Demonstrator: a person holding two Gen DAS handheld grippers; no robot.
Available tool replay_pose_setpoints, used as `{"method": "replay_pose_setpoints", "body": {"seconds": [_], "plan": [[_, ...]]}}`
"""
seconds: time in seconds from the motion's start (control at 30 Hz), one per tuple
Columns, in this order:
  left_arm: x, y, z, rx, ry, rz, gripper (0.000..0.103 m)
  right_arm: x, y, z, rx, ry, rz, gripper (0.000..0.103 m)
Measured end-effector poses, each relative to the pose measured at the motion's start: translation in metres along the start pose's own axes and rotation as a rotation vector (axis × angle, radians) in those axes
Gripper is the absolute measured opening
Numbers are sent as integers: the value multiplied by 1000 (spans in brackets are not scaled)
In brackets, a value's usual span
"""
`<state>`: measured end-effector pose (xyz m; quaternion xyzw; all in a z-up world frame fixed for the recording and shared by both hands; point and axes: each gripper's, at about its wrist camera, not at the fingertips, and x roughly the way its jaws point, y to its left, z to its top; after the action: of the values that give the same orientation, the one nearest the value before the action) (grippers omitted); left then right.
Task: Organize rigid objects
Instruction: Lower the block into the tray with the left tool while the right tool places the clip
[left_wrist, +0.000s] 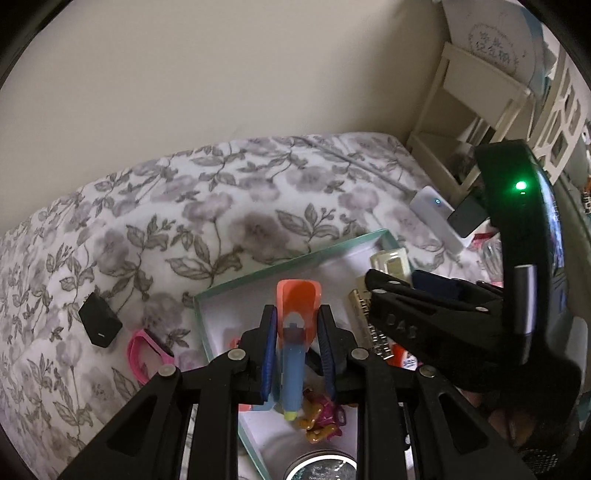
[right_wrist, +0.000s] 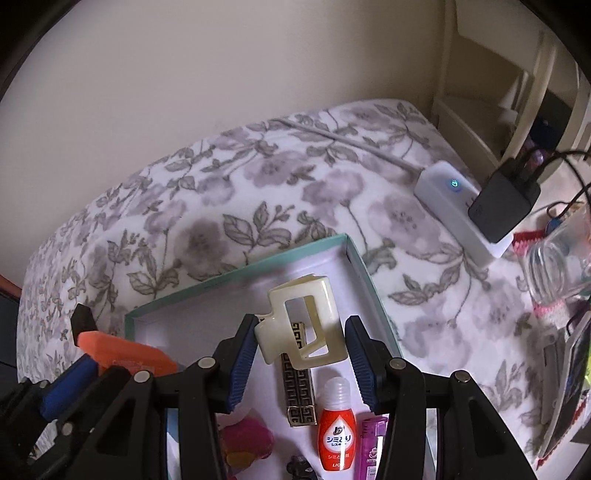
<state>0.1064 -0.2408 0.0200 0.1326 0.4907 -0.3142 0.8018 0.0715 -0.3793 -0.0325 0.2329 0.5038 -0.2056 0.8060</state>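
Note:
A shallow teal-edged box (left_wrist: 258, 275) with a white floor lies on the floral bed; it also shows in the right wrist view (right_wrist: 229, 275). My left gripper (left_wrist: 297, 354) is shut on an orange and blue scoop-shaped toy (left_wrist: 297, 302), held over the box. My right gripper (right_wrist: 301, 365) is open around a cream hair claw clip (right_wrist: 299, 325), which sits in the box between the fingers without clear contact. In the box lie a gold patterned bar (right_wrist: 299, 391), a red bottle (right_wrist: 338, 428), a purple lighter (right_wrist: 371, 446) and a pink clip (right_wrist: 247, 439).
On the bedspread left of the box lie a black charger block (left_wrist: 99, 319) and a pink band (left_wrist: 142, 354). A white power strip (right_wrist: 454, 206) with a black adapter (right_wrist: 504, 203) lies at the right, near a clear glass jar (right_wrist: 557, 258). A round tin (left_wrist: 319, 465) sits at the box's near end.

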Motion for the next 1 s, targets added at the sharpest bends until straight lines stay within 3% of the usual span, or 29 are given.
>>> {"method": "replay_pose_setpoints", "body": {"seconds": [0.37,0.7,0.73,0.8,0.83,0.87,1.0], "plan": [[36,17,-9,-68,78,10,23,20,-4,-6,7,50,-3,51],[43,18,-10,-48,84,39,28,19,0,-5,-7,46,-18,52],[41,18,-10,-52,84,31,32,17,1,-4,-8,39,-17,52],[39,17,-9,-45,81,34,52,12,2,-3,-8,24,-13,56],[36,17,-8,-40,77,37,67,9,3,-2,-9,15,-9,59],[33,16,-7,-35,71,40,71,6,3,-1,-9,7,-7,64],[20,17,-3,-33,47,51,71,-6,7,2,-11,-24,-3,64]]}}
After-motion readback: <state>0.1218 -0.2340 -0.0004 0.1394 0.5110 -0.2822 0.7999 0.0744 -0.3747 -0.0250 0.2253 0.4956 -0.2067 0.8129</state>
